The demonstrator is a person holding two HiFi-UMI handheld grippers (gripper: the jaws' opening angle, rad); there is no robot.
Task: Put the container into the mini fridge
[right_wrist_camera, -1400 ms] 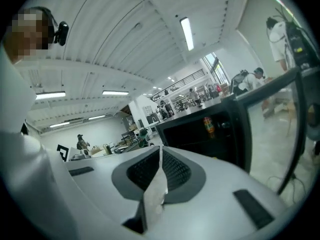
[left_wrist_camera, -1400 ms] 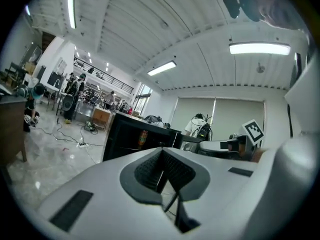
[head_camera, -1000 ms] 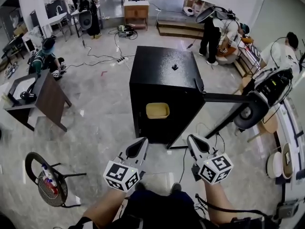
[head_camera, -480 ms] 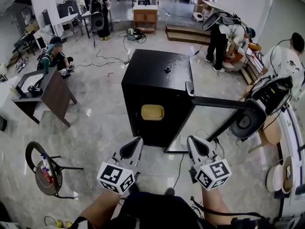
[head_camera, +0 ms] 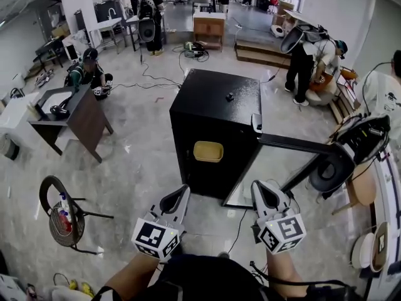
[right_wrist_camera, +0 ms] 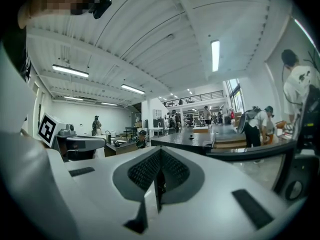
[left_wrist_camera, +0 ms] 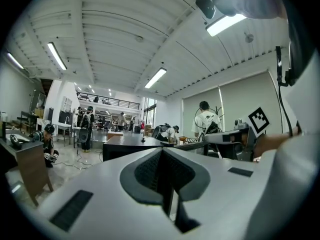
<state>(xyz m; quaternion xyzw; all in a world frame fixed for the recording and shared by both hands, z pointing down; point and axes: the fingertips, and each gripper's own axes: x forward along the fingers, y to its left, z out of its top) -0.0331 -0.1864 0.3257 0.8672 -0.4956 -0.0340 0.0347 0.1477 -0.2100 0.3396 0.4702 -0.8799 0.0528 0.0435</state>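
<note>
Both tools are closed on nothing: the left tool (head_camera: 180,193) and the right tool (head_camera: 259,190) each show their jaws pressed together with no object between them.

The container (head_camera: 208,151), a yellow tub, sits inside the fridge (head_camera: 216,99), in the opening on its front face and, as far as I can judge, close to the front lip. The door (head_camera: 301,145) stands swung wide to the right of the fridge. I'd call the placing done, with only the door perhaps left to shut.

What worries me from here:
- If I push the door with a closed tool, the tip could skid off its thin edge, or a hard shove could jolt the fridge and shift the tub.
- If the tub overhangs the lip, the closing door would strike it.
- A cable (head_camera: 241,215) lies on the floor just before the fridge, and a step forward could snag it.

Both hands hold the tools side by side in front of the body, well apart from the fridge. They point roughly level at it, the left toward its front and the right toward the foot of the door.
</note>
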